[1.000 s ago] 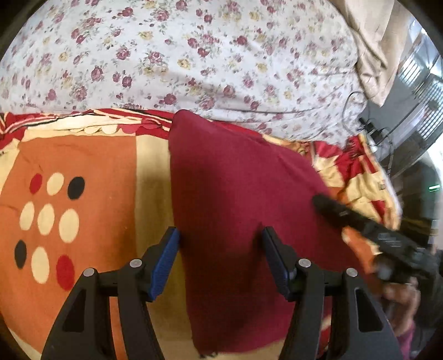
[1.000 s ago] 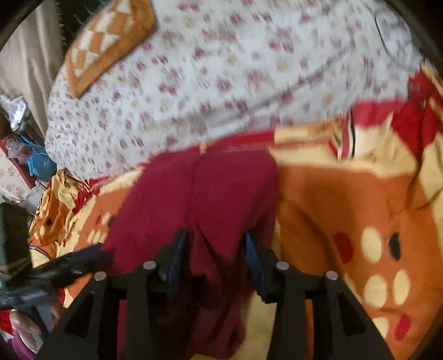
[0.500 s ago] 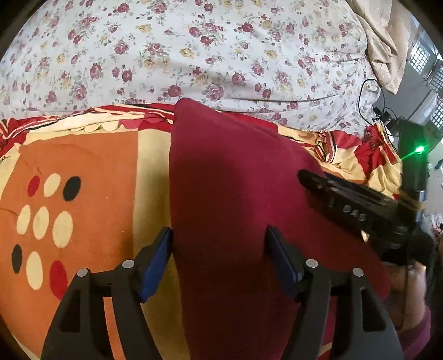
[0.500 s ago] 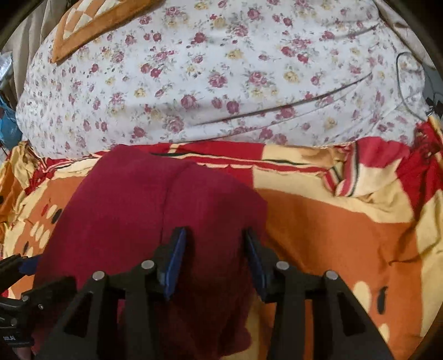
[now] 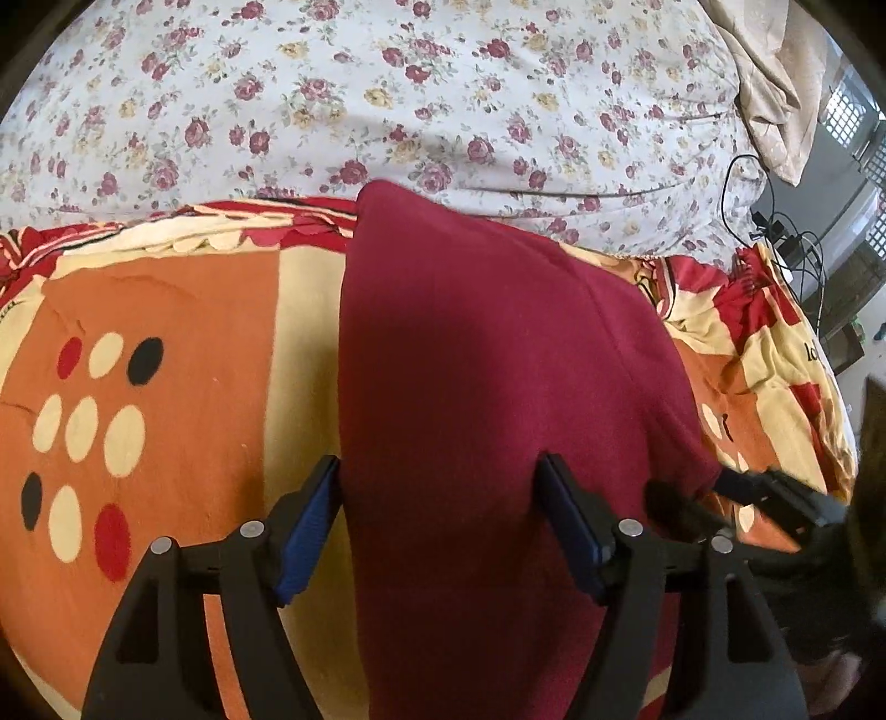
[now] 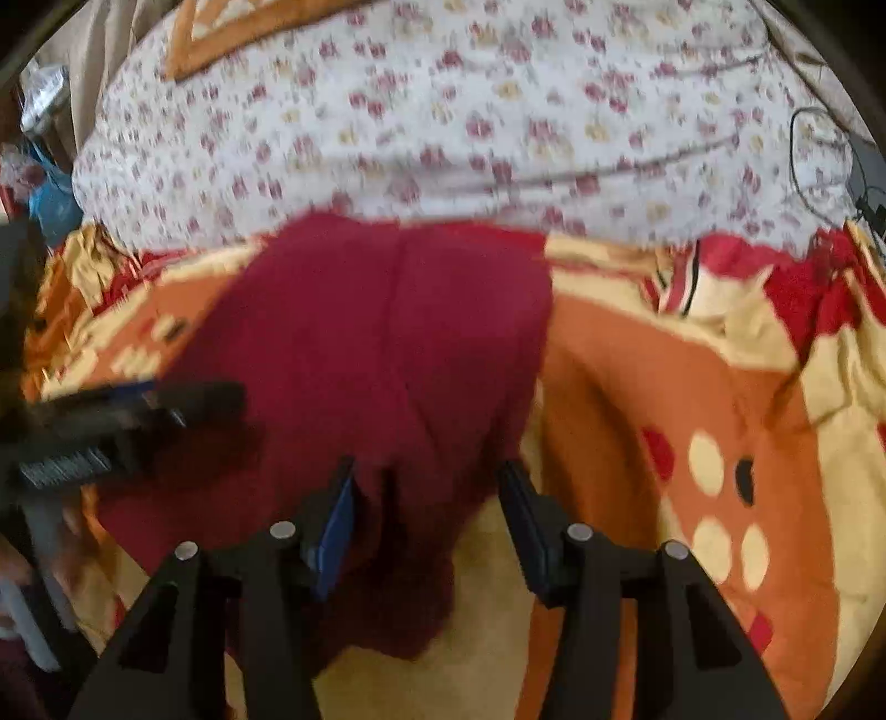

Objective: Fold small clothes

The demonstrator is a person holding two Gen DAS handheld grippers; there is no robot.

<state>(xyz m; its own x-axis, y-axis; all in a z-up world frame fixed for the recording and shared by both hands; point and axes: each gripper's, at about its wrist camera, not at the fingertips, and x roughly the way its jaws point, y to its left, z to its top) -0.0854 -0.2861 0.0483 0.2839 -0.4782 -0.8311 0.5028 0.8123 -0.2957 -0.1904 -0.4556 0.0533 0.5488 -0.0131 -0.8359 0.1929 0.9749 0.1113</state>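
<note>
A maroon garment lies folded into a long strip on the orange patterned blanket. My left gripper hovers over its near part. Its jaws are opening, with the cloth between them and the pads not pressing. In the right wrist view the same garment is blurred. My right gripper is over its near right corner, jaws opening, with cloth between them and a gap at the right pad. Each gripper shows in the other's view: the right gripper and the left gripper.
A floral bedsheet bulge rises just behind the garment. Beige fabric and black cables sit at the far right. An orange checked cushion lies on the floral sheet. Clutter lies off the bed's left side.
Both grippers' jaws have spread wider over the garment. The right gripper let go of the bunched cloth it pinched. In the left wrist view it sank toward the lower right.
</note>
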